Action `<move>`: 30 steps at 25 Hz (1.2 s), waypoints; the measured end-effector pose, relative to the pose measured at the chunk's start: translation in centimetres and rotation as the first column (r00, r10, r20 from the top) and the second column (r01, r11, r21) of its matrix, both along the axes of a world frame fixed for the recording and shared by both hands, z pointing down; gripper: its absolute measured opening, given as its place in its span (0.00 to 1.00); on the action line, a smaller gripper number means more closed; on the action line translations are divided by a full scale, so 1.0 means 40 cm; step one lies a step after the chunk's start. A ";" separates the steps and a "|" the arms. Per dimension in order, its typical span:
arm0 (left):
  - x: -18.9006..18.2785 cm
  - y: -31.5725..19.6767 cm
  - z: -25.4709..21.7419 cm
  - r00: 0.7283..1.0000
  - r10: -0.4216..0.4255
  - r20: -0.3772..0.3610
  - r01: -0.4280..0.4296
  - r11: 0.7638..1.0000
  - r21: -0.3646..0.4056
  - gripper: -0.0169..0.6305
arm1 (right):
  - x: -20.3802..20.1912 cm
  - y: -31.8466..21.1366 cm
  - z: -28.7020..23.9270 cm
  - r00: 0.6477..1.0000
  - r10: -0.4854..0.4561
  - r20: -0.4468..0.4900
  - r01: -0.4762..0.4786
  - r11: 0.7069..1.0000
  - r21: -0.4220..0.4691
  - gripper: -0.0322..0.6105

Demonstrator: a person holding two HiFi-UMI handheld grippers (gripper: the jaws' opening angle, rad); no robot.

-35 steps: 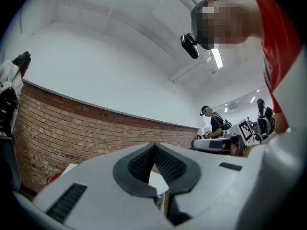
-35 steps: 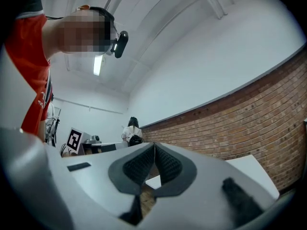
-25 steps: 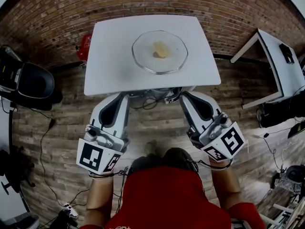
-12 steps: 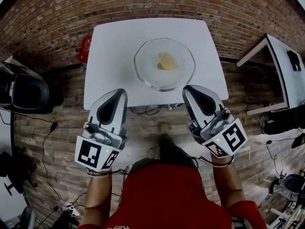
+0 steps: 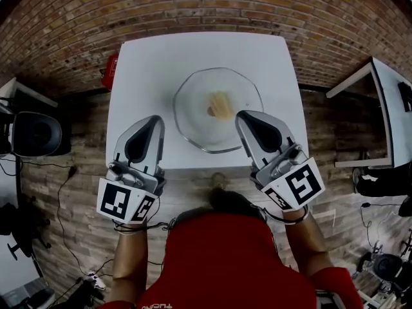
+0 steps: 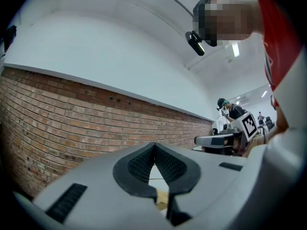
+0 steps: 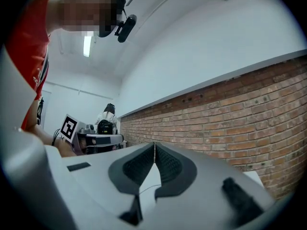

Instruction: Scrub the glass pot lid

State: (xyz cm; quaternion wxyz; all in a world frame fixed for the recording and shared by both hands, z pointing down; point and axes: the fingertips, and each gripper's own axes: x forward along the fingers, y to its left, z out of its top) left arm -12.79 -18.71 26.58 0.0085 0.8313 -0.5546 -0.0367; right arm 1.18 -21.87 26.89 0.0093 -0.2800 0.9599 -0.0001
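Observation:
A clear glass pot lid [image 5: 217,110] lies flat on the white table [image 5: 148,69], with a yellow sponge [image 5: 220,104] at its middle. My left gripper [image 5: 152,121] hovers over the table's near left part, just left of the lid, jaws shut and empty. The right gripper [image 5: 243,117] is over the lid's near right rim, also shut with nothing in it. In the left gripper view the left gripper [image 6: 154,145] has its pads together, and a bit of the sponge [image 6: 162,197] shows under them. In the right gripper view the right gripper [image 7: 154,145] points at the brick wall.
A brick wall [image 5: 193,5] backs the table. A red object [image 5: 109,71] sits by the table's far left corner. A second white table [image 5: 386,102] stands to the right, a black chair [image 5: 32,134] to the left. Cables run over the plank floor.
Both grippers have come forward from below the table's near edge to over the table. The right one now reaches the lid's rim. Both stayed shut.

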 end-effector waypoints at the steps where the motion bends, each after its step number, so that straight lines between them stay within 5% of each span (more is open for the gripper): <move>1: 0.001 -0.023 0.009 1.000 -0.006 -0.001 0.006 1.000 -0.009 0.05 | -0.001 -0.022 0.008 1.000 -0.006 -0.005 0.006 1.000 -0.004 0.10; 10: -0.028 -0.177 0.106 1.000 -0.027 -0.001 0.026 0.990 -0.139 0.05 | -0.027 -0.188 0.099 0.998 -0.007 -0.066 0.001 0.996 -0.091 0.10; 15: -0.077 -0.233 0.173 0.998 -0.022 -0.065 0.007 0.973 -0.229 0.05 | -0.058 -0.243 0.169 0.991 0.021 -0.130 -0.043 0.985 -0.166 0.10; 22: -0.107 -0.280 0.297 0.989 0.006 -0.149 -0.063 0.920 -0.386 0.06 | -0.080 -0.280 0.278 0.970 0.039 -0.240 -0.109 0.952 -0.285 0.10; 25: -0.119 -0.292 0.347 0.981 0.018 -0.191 -0.102 0.890 -0.444 0.24 | -0.092 -0.291 0.315 0.959 0.043 -0.280 -0.134 0.940 -0.315 0.11; 30: -0.126 -0.310 0.416 0.970 0.017 -0.243 -0.145 0.841 -0.522 0.31 | -0.105 -0.297 0.380 0.937 0.014 -0.348 -0.151 0.916 -0.372 0.25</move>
